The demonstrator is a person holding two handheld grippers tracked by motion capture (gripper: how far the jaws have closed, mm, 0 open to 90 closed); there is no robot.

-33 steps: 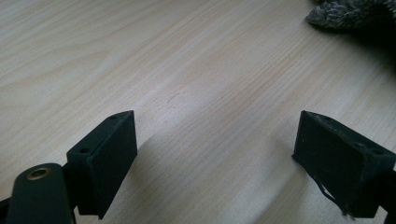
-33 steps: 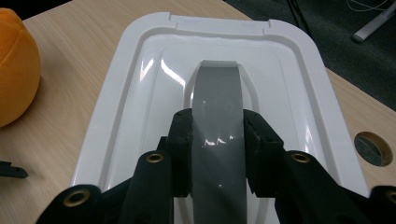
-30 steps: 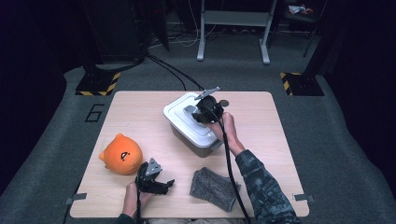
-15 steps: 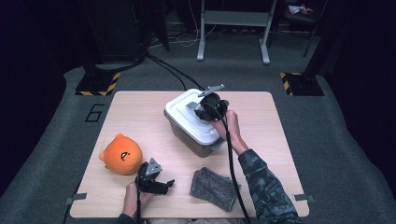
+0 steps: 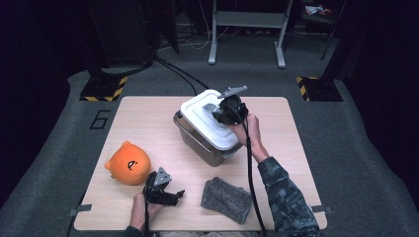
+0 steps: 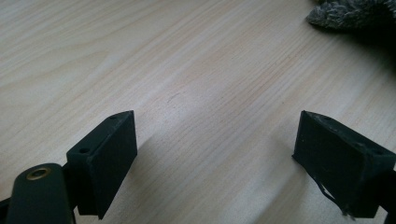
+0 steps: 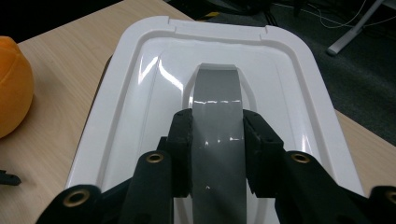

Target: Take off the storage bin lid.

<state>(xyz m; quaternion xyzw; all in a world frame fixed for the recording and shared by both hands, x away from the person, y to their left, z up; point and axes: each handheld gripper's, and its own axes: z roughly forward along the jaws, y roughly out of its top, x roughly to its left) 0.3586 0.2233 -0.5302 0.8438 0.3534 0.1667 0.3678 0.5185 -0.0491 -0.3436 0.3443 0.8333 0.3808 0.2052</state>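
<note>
The storage bin [image 5: 207, 143] sits mid-table, a bit toward 1 o'clock from centre: clear, smoky plastic walls w/ a metal-looking wire along the side, rounded corners. Can't tell what's inside, the walls are too dark. Its white lid [image 5: 210, 118] is glossy hard plastic, a rounded rectangle w/ a raised rim and a sunken middle; it sits tilted over the bin, not flat. Down the lid's centre runs a grey handle [image 7: 218, 135], smooth, strap-shaped, arched, w/ shiny glints.

The right gripper [image 5: 223, 111] is over the lid at approx 12 o'clock of the bin; in the right gripper view its two black jaws are clamped on the grey handle, pads tight against both edges.

The left gripper [image 5: 172, 195] rests low on the wood at 7 o'clock, held in a hand near the table's front edge. Jaws stand wide apart, nothing between them but the pale wood-grain table [image 6: 196, 93].

An orange plush [image 5: 128, 163], round, soft, w/ small ears, lies at 9 o'clock. A grey cloth [image 5: 226, 199], fuzzy, folded roughly square, lies at 5 o'clock, just beside the left gripper.
</note>
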